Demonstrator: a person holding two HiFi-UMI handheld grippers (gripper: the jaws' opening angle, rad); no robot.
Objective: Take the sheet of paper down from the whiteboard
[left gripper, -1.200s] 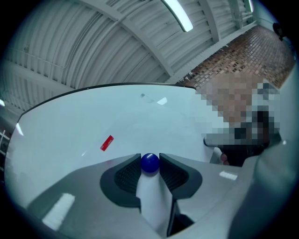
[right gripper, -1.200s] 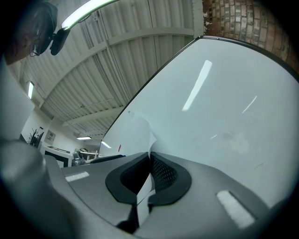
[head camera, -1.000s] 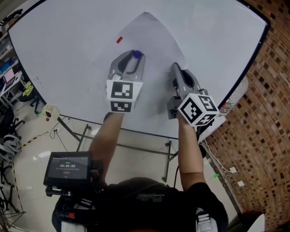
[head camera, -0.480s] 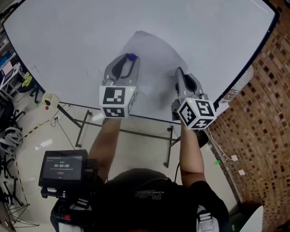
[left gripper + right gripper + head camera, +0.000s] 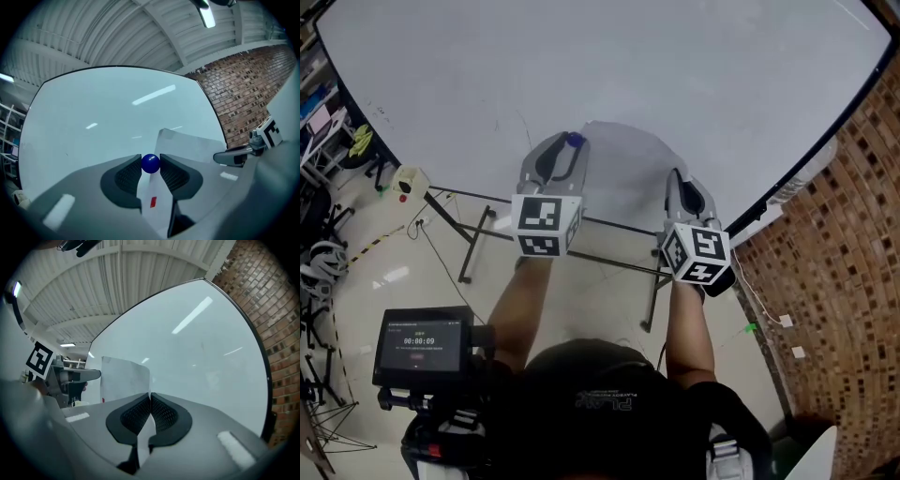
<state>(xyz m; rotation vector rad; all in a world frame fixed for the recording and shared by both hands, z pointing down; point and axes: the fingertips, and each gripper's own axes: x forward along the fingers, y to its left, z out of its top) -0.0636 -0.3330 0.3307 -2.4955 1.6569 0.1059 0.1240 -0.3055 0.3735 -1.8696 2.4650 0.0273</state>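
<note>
Sheet of paper (image 5: 623, 173): white, bowed, in front of the lower part of the whiteboard (image 5: 628, 66), spanning between the two hand-held grippers. Left hand-held gripper (image 5: 569, 148): clenched on a blue ball (image 5: 150, 163) at its jaw tips, with the sheet, which bears a small red mark (image 5: 153, 202), running between the jaws behind the ball. Right hand-held gripper (image 5: 150, 397): jaws pressed together on the sheet's opposite edge, the paper pinched thin between the ribbed pads (image 5: 163, 414).

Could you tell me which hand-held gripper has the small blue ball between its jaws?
The left hand-held gripper: it grips the small blue ball, while the right hand-held gripper pinches only the white paper sheet.
</note>
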